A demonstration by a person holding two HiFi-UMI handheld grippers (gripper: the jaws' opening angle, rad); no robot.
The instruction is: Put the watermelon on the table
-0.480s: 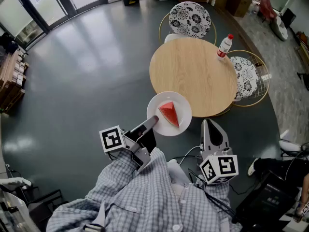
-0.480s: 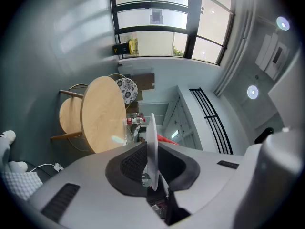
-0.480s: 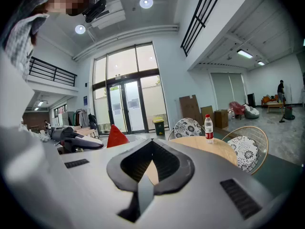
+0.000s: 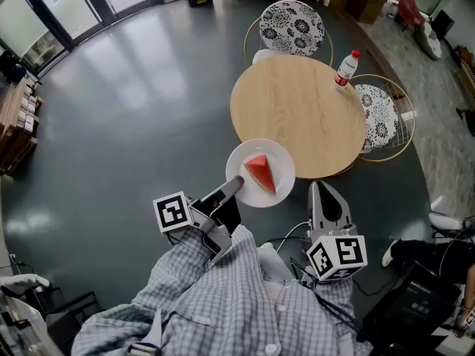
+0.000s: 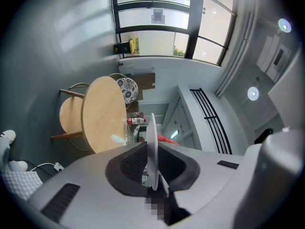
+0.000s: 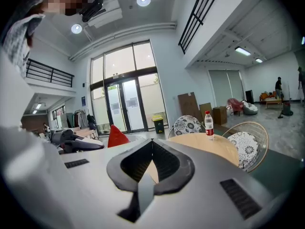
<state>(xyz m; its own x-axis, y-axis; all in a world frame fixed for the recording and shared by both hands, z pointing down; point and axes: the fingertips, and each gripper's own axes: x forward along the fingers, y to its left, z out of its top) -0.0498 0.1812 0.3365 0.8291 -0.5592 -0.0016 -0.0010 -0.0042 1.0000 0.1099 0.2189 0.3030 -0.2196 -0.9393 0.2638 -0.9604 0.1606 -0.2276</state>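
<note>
A red watermelon wedge (image 4: 260, 173) lies on a white plate (image 4: 276, 154), held in the air just short of the near edge of the round wooden table (image 4: 297, 106). My left gripper (image 4: 233, 187) is shut on the plate's near-left rim. In the left gripper view the plate (image 5: 151, 142) stands edge-on between the pads, with a bit of watermelon (image 5: 167, 139) behind it. My right gripper (image 4: 321, 191) is shut and holds nothing, to the right of the plate and below the table edge. The right gripper view shows the watermelon (image 6: 116, 137) to the left and the table (image 6: 209, 148) ahead.
A water bottle (image 4: 346, 70) with a red cap stands at the table's far right edge. Two wire chairs with patterned cushions (image 4: 292, 28) (image 4: 377, 115) stand behind and to the right of the table. Dark grey floor lies to the left. Boxes and glass doors are at the back.
</note>
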